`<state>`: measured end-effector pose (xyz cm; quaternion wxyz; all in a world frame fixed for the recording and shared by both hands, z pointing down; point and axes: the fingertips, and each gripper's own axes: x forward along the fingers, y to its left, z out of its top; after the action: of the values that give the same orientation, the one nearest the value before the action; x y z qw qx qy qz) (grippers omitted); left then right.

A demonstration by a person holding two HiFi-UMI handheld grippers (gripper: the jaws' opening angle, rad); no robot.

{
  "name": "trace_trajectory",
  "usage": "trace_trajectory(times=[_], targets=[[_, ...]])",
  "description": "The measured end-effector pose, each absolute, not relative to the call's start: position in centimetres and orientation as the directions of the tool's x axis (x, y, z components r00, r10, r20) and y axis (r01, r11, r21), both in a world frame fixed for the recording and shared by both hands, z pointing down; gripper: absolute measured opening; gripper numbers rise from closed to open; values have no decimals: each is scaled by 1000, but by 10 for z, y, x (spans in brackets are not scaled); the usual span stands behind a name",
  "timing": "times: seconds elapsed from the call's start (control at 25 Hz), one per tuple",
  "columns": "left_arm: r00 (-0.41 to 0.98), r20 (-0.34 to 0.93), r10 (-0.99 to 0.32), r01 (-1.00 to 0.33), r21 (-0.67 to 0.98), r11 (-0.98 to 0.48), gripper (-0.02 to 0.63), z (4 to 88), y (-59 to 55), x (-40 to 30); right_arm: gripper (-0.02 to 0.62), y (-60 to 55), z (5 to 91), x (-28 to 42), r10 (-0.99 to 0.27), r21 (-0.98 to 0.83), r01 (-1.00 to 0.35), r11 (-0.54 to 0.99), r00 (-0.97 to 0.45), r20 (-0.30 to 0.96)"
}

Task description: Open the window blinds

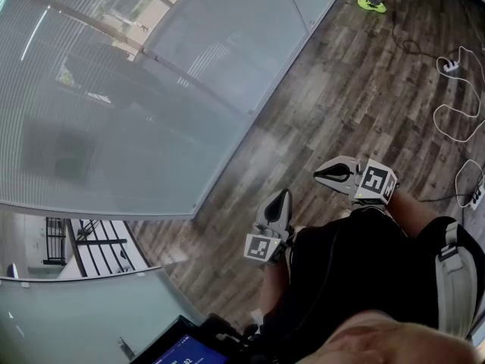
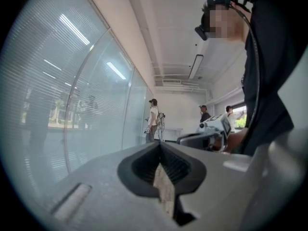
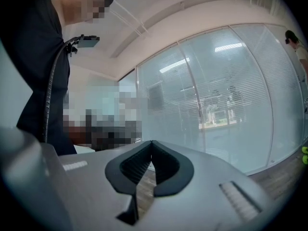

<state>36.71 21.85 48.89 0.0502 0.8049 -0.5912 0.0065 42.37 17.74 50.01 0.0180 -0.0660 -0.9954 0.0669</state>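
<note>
The window blinds (image 1: 114,112) hang behind a glass wall on the left, their thin level slats closed; they also show in the left gripper view (image 2: 53,105) and the right gripper view (image 3: 231,100). Both grippers are held close to the person's body over the wooden floor, well apart from the glass. My left gripper (image 1: 283,194) is shut with nothing in it, its dark pads meeting at the tip (image 2: 160,143). To its right, my right gripper (image 1: 317,175) points toward the glass, also shut and empty (image 3: 151,142). No cord or wand of the blinds shows.
White cables and power strips (image 1: 458,89) lie on the floor (image 1: 356,105) at the right. Green shoes (image 1: 367,2) stand at the top. A dark screen (image 1: 186,349) sits at the bottom edge. Other people (image 2: 153,119) stand far along the glass wall.
</note>
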Motion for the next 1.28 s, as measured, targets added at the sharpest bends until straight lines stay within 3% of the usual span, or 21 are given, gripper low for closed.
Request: trace_trajectory(times=[0.72,1.28], targets=[[301,76,-951,-950,113,-292,-2,498,214,347,6,168,503,398,131,-166,121,979,-990,51],[316,82,-945,-939,167,-300,-2,511,188,258,6,131,490,299,76,-188,69,980,-997,30]])
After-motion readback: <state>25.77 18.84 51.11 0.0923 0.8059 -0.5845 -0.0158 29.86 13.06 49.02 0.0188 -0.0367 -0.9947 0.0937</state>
